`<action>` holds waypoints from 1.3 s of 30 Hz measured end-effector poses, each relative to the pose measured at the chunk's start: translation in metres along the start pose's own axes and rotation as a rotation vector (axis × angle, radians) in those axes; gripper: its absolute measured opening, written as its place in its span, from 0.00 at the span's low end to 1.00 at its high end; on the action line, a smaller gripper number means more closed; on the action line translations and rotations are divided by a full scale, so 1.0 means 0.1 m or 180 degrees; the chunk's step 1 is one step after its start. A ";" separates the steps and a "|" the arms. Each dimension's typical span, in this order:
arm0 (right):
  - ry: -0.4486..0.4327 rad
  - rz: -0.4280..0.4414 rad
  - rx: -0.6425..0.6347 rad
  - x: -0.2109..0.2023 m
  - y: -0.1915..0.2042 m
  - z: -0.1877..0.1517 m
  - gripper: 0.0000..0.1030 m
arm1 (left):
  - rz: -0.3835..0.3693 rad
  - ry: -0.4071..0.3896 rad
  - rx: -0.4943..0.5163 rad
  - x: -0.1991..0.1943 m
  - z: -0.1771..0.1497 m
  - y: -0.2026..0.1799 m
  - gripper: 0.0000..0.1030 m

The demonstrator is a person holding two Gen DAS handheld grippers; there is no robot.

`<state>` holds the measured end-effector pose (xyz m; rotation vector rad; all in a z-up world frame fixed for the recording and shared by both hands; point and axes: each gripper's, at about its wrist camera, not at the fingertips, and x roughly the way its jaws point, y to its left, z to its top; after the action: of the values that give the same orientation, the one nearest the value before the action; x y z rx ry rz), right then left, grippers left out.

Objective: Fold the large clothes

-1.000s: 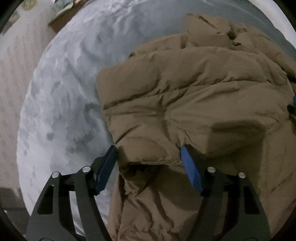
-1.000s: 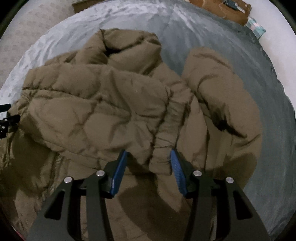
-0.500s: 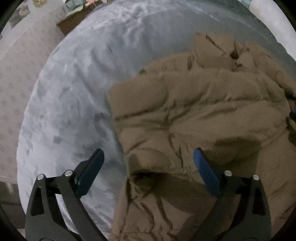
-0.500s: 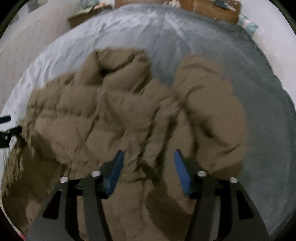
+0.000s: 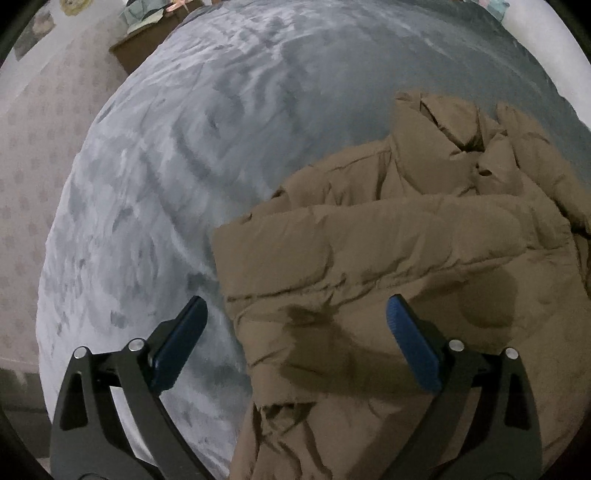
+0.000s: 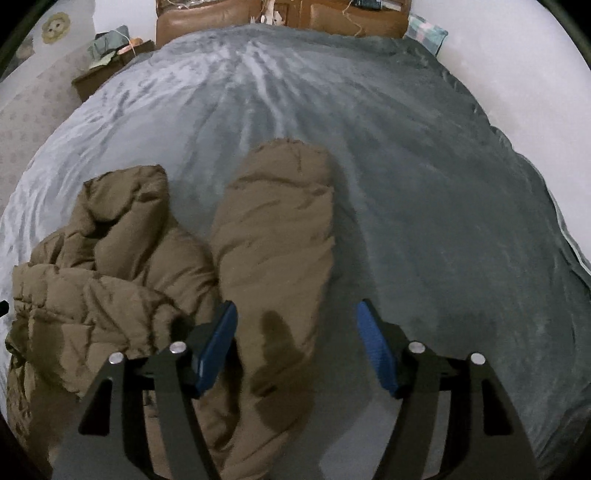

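Note:
A brown puffer jacket [image 5: 406, 258] lies crumpled on a grey-blue bedspread [image 5: 166, 166]. In the left wrist view my left gripper [image 5: 295, 317] hangs wide open above the jacket's folded left edge, touching nothing. In the right wrist view the jacket's body [image 6: 110, 266] is bunched at the left and one sleeve [image 6: 277, 229] stretches away from me up the bed. My right gripper [image 6: 297, 321] hovers over the lower part of that sleeve with its jaws opening and its pads clear of the fabric.
The bedspread [image 6: 406, 184] stretches bare to the right and beyond the sleeve. A brown headboard [image 6: 229, 14] stands at the far end, a cluttered bedside table [image 6: 107, 55] at the far left, and a patterned pillow [image 6: 424, 33] at the far right.
Both grippers let go of the jacket folds and opened. The left one rose a little. The right one swung right and up, from the jacket body to over the sleeve.

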<state>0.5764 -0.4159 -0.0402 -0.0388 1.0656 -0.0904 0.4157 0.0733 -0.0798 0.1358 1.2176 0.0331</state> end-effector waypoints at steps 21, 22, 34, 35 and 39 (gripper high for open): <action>0.0933 0.0826 0.0239 1.23 -0.14 0.80 0.67 | -0.0234 0.0204 0.0190 0.88 1.18 -0.31 0.94; 0.0941 0.0864 0.0284 1.26 -0.15 0.81 0.67 | -0.0229 0.0224 0.0189 0.93 1.24 -0.35 0.94; 0.0752 0.0883 0.0271 1.21 0.08 1.05 0.16 | -0.0158 0.0406 0.0284 1.26 1.57 -0.63 0.94; 0.0691 0.0871 0.0220 1.13 0.09 1.07 0.13 | -0.0133 0.0413 0.0311 1.26 1.58 -0.65 0.94; 0.0322 0.0922 -0.0098 0.64 0.37 1.10 0.10 | -0.0166 0.0414 0.0286 1.19 1.58 -0.71 0.94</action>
<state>0.7049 -0.3867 -0.0453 0.0932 1.1633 0.1876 0.6018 0.0012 -0.1463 0.1825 1.3525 -0.0593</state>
